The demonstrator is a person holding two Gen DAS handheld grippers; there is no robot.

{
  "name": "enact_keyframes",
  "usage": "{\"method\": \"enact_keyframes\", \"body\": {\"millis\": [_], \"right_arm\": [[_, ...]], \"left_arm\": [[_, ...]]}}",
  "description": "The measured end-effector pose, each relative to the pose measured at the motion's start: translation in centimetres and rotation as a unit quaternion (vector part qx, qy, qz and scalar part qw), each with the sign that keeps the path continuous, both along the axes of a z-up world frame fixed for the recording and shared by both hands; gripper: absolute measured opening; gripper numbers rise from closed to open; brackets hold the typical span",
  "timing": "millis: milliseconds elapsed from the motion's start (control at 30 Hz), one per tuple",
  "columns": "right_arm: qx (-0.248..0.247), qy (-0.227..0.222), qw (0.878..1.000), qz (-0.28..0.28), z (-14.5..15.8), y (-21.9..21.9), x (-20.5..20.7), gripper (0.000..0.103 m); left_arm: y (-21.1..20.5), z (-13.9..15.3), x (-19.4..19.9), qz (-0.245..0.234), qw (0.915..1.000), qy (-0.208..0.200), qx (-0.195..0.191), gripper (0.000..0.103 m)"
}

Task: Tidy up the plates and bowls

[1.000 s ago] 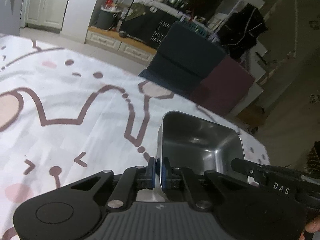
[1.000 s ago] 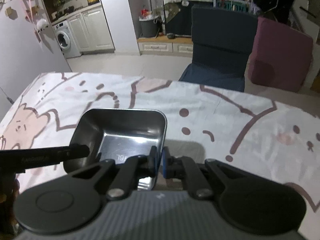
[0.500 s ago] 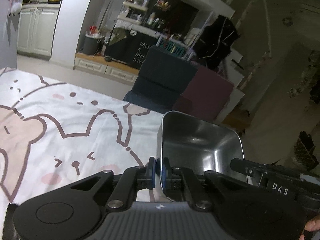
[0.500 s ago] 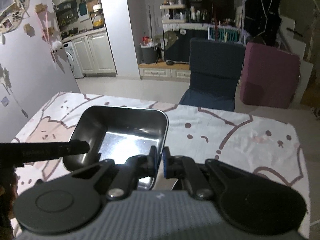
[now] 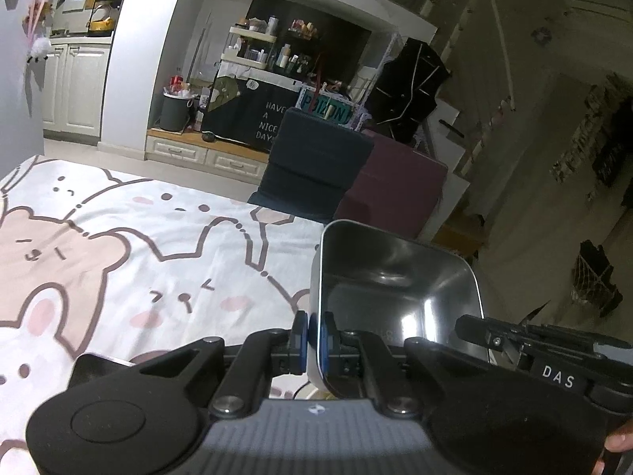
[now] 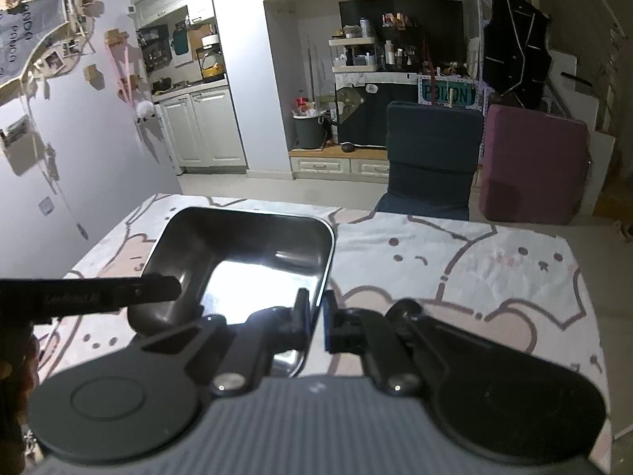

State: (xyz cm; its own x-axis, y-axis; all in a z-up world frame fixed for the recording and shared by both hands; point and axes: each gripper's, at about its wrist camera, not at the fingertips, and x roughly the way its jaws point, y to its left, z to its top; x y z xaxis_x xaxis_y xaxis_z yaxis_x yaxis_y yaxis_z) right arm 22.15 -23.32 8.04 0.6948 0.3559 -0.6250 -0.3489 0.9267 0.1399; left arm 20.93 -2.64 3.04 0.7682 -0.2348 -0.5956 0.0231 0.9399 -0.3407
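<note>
A rectangular stainless steel tray point(image 5: 395, 277) hangs above the table, held from two sides. My left gripper point(image 5: 314, 336) is shut on the tray's left wall, with its blue pads pinching the rim. My right gripper point(image 6: 315, 316) is shut on the right wall of the same tray point(image 6: 245, 245). In the left wrist view the right gripper's fingers point(image 5: 494, 336) reach in from the right edge. The right wrist view shows the left gripper's fingers point(image 6: 118, 297) coming in from the left. The tray's inside is bare and shiny.
Below lies a white tablecloth point(image 5: 118, 257) with pink cartoon animals. A dark blue chair point(image 6: 431, 166) and a maroon cushion block point(image 6: 530, 170) stand past the table's far edge. Kitchen cabinets and cluttered shelves fill the background.
Both grippers have risen and pulled back with the tray between them. The table now sits lower and smaller in both views, and more of the room shows.
</note>
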Motion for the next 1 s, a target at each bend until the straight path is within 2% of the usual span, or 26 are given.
{"method": "enact_keyframes", "body": {"millis": [333, 533, 767, 1000], "right_arm": [[0.030, -0.002, 0.999, 0.011, -0.9, 0.7, -4.5, 0.009], [0.029, 0.008, 0.999, 0.016, -1.7, 2.1, -4.1, 0.010], [0.039, 0.035, 0.999, 0.013, -3.8, 4.9, -3.8, 0.010], [0.030, 0.061, 0.997, 0.041, -5.4, 9.6, -2.9, 0.011]], "left_arm": [[1.0, 0.3, -2.6, 0.002, 0.9996, -0.008, 0.025, 0.007], [2.4, -0.4, -2.3, 0.000, 0.9994, -0.001, 0.034, 0.008], [6.5, -2.6, -2.2, -0.006, 0.9990, 0.025, 0.037, 0.008], [11.3, -4.3, -2.4, 0.006, 0.9983, 0.042, 0.038, 0.007]]}}
